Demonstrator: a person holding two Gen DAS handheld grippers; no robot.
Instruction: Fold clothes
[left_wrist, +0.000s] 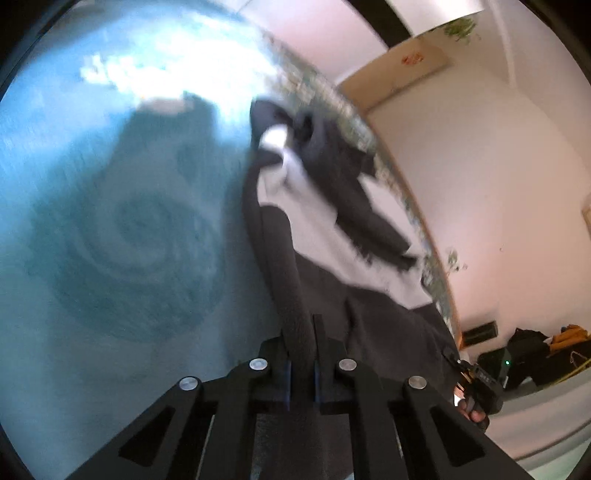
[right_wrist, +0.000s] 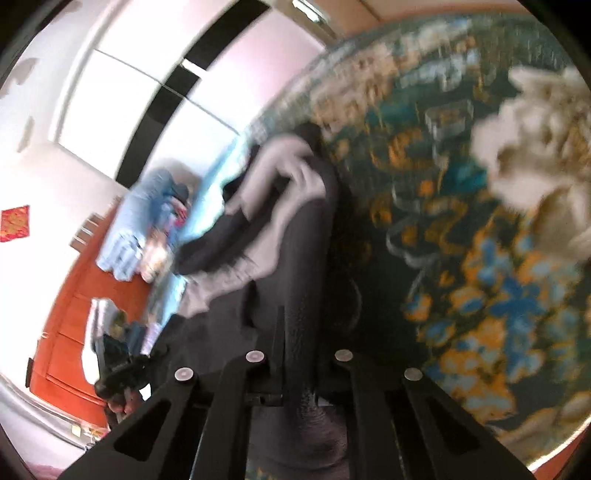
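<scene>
A dark grey garment (left_wrist: 373, 314) with a white panel (blurred in both views) is lying rumpled and stretched lengthwise beside the blue swirl-patterned bedspread (left_wrist: 129, 240).

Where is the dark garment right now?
The dark garment hangs pinched between the left gripper and right gripper, centre in both wrist views, between the blue bedspread and the floral cover.

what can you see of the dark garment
The dark garment is charcoal with pale grey-white panels, soft like fleece and rumpled. It lies on blue bedding beside a floral cover. The left gripper and right gripper are each shut on a fold of its near edge. Blur hides finer detail.
</scene>
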